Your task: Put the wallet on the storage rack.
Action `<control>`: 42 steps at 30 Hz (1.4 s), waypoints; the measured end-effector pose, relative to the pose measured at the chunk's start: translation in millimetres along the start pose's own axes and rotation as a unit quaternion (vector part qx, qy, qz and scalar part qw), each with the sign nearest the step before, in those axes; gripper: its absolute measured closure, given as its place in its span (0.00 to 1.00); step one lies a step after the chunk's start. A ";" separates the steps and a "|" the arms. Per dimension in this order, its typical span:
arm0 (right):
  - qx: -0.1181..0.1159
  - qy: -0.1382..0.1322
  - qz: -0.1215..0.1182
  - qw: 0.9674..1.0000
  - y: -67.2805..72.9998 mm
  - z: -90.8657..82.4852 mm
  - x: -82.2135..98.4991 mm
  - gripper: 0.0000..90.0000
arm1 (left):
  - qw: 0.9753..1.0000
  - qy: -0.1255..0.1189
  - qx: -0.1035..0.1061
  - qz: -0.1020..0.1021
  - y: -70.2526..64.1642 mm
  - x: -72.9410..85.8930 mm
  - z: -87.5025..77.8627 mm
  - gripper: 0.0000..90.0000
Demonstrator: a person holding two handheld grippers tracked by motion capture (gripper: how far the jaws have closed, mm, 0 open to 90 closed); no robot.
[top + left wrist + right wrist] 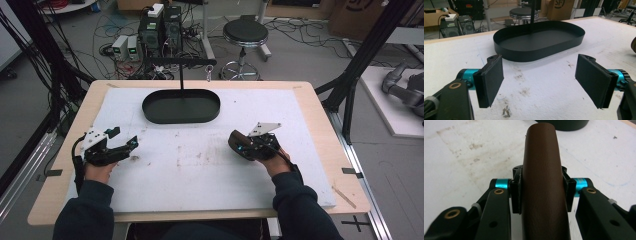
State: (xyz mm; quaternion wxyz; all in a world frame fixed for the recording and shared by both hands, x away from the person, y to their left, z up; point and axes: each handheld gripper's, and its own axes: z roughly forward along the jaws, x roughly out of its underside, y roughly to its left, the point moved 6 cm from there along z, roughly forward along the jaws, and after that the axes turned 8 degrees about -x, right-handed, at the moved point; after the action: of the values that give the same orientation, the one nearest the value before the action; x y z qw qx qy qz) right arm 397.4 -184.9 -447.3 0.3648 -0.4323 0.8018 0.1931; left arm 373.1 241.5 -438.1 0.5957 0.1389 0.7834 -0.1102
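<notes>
The right gripper (541,192) clamps a brown, leather-textured rounded object (541,170) between its pads, the object running straight out ahead of the jaws. From the high view that object (236,138) shows as a dark stub at the front of the right gripper (240,145), its shape unclear. The left gripper (539,80) stands wide apart, with nothing between its flat, black, foam-faced pads (492,80). Just ahead of it sits an oval black tray (536,40) with low, thin walls, a slim post rising from it, on a stained white foam board (544,95).
</notes>
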 end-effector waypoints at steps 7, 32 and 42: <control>-0.021 -0.039 0.012 0.999 -9.3 10.5 -29.9 0.72 | 1.000 -0.003 0.004 0.000 0.3 -0.4 -0.5 0.25; -0.018 -0.068 0.011 0.997 -42.1 131.9 -165.5 0.72 | 1.000 -0.007 0.008 -0.002 2.9 -0.4 -0.3 0.25; -0.047 -0.066 0.049 0.995 -34.7 178.5 -175.1 0.72 | 1.000 -0.007 0.007 -0.003 4.5 0.0 -0.7 0.25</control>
State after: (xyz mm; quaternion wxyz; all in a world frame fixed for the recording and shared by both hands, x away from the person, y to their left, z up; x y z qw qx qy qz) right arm 564.0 4.2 -433.1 0.3866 -0.3954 0.7860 0.2764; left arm 374.1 246.0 -438.0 0.5998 0.1398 0.7789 -0.1181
